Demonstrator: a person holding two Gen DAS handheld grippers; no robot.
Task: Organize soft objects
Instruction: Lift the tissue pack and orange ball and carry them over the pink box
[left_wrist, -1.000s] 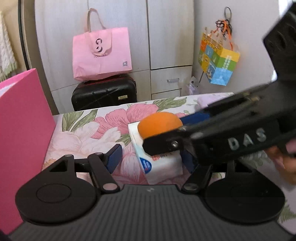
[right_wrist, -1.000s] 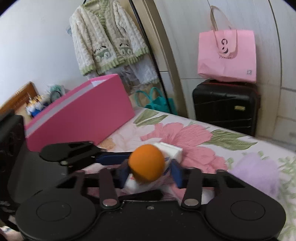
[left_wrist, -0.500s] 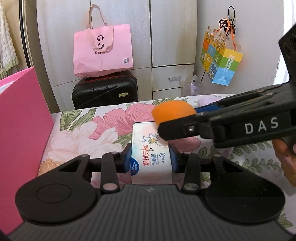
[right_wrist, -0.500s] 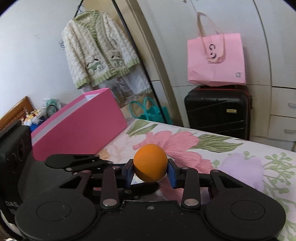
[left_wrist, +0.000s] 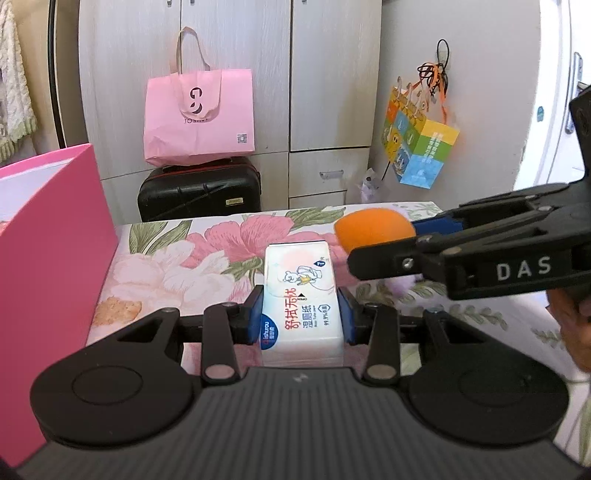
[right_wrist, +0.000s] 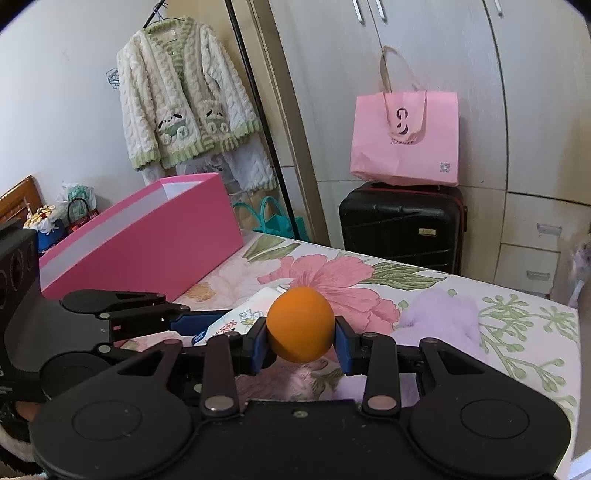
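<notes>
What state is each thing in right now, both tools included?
Left tool: shut on wipes pack.
Right tool: shut on orange ball.
Wipes pack: gripped by its sides.
Orange ball: held above the bedspread.
Pink box: open-topped, on bed.
Purple fluffy thing: lying loose on bed.

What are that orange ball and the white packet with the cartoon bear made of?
The round orange ball looks like matte foam or sponge: dull, finely textured, no shine, though the right gripper barely dents it. The white rectangular packet in the left gripper seems a glossy plastic-film wipes pack: printed wrapper, soft rounded edges.
</notes>
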